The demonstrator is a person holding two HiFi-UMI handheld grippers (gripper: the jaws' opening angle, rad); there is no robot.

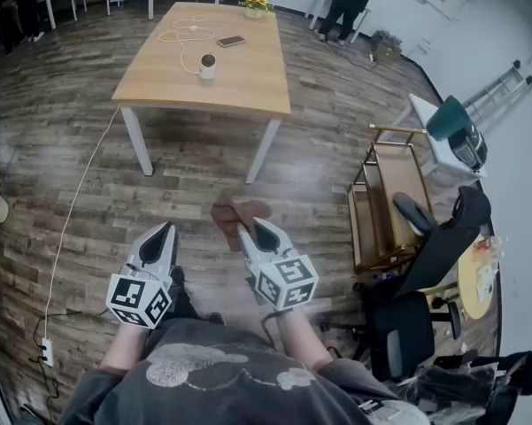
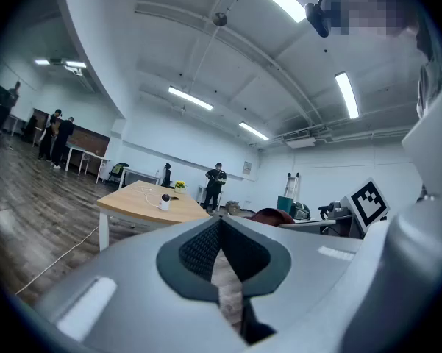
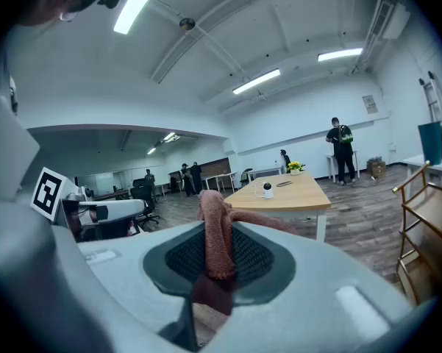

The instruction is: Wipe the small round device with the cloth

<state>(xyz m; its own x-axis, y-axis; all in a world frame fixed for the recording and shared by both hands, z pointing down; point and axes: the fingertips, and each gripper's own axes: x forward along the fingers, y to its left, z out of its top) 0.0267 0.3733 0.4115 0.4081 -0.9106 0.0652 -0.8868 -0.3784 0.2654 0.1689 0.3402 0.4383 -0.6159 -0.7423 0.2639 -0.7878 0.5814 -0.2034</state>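
The small round device [image 1: 207,65], white with a dark face, stood on the light wooden table [image 1: 257,78] toward its near left corner. A white cable [image 1: 181,37] looped away from it across the top. A phone [image 1: 231,41] lay just beyond it, and a pot of yellow flowers [image 1: 256,4] sat at the table's far edge.

The device was well apart from both hand-held tools, which the person held low over the dark plank floor [image 1: 71,140], short of the table's near edge.

The reddish-brown cloth [image 1: 234,213] was in the right gripper [image 1: 246,229]. That gripper's own view showed its jaws clamped on the fabric, which rose between the ribbed pads [image 3: 254,259] and flopped over to one side. The table and the device were in the distance past it.

The left gripper [image 1: 166,228] was beside it and apart from it. Its jaws were pressed together at the tips with nothing between them, and only floor showed through the slot behind the tips in the left gripper view.

A thin white cord [image 1: 71,215] trailed from the table's left side across the floor to a power strip [image 1: 46,351] near the person's left arm. To the right stood a wooden rack [image 1: 385,204] and a black office chair [image 1: 429,255]. A person in dark clothes [image 1: 347,3] stood beyond the table's far right corner.
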